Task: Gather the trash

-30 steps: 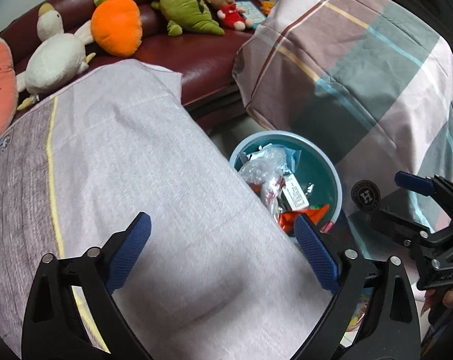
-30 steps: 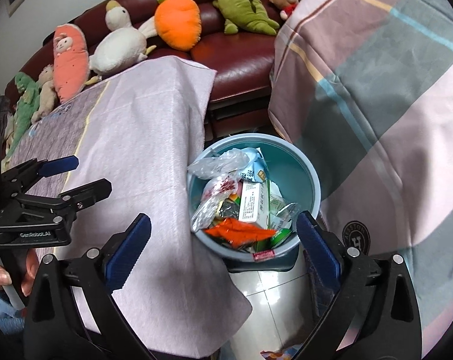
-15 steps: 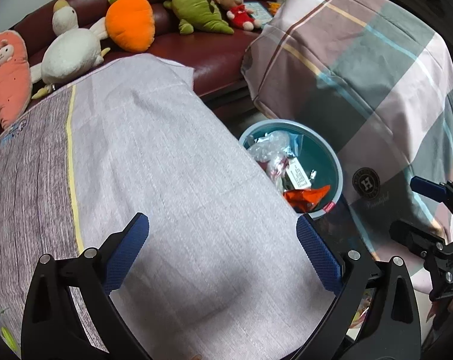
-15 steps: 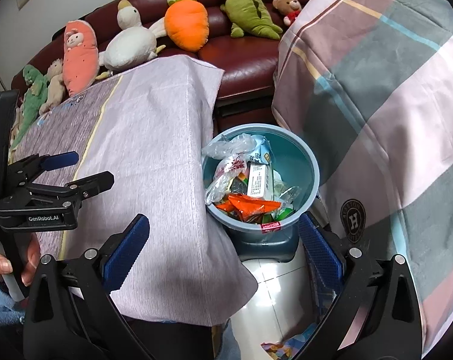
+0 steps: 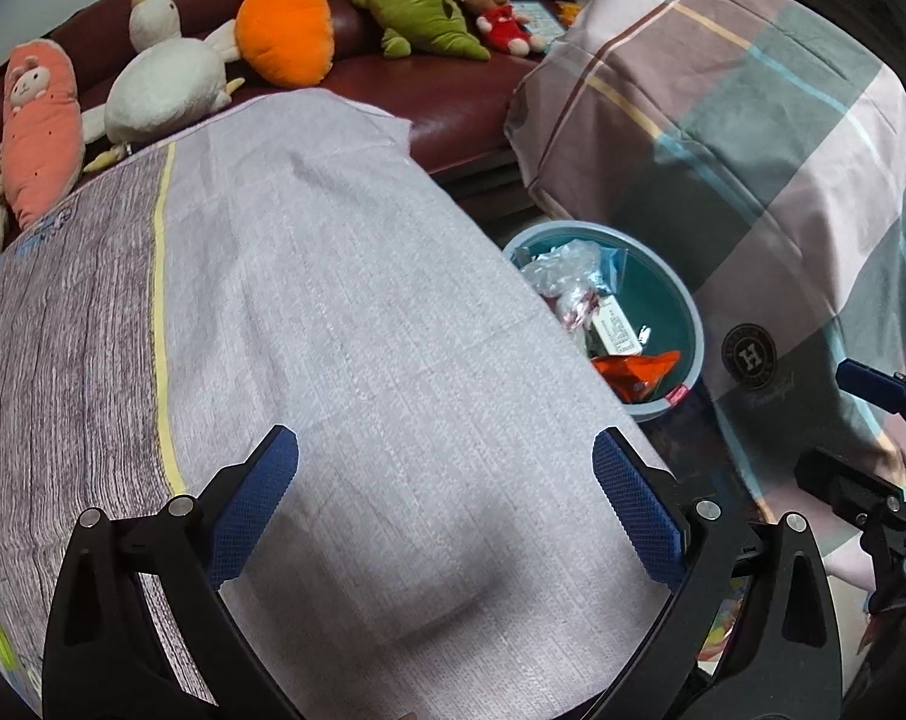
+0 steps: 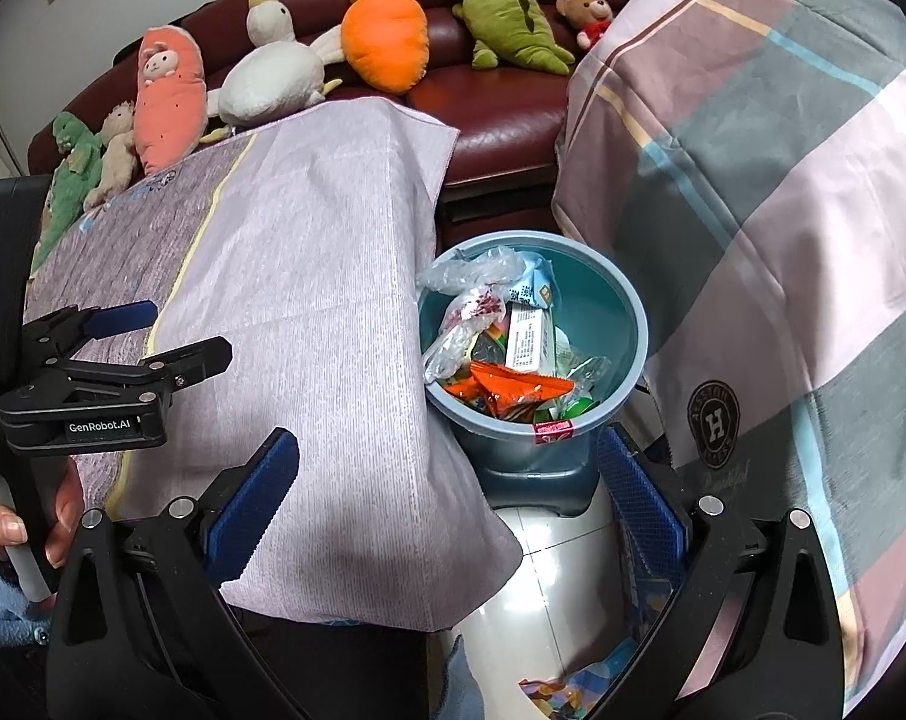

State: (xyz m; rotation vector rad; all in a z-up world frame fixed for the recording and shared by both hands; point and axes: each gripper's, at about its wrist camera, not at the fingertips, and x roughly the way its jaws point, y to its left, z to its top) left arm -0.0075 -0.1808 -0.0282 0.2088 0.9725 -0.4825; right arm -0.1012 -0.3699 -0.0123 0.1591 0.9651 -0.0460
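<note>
Both grippers have drawn back and risen since a moment ago, so the blue bin (image 6: 531, 324) sits farther off and more of the sofa (image 6: 501, 114) shows. The left gripper (image 5: 447, 507) hangs over the lilac cloth (image 5: 345, 330) on the tabletop, jaws wide apart and empty. The right gripper (image 6: 447, 495) hovers near the bin, jaws likewise spread with nothing between. The trash (image 6: 513, 372), clear bags, a white carton and an orange wrapper, lies piled inside the bin, which stands on the tiled floor (image 6: 549, 594) between the tabletop and a plaid-draped shape (image 6: 771, 192) on the right. Plush toys (image 6: 387, 42) line the far sofa
</note>
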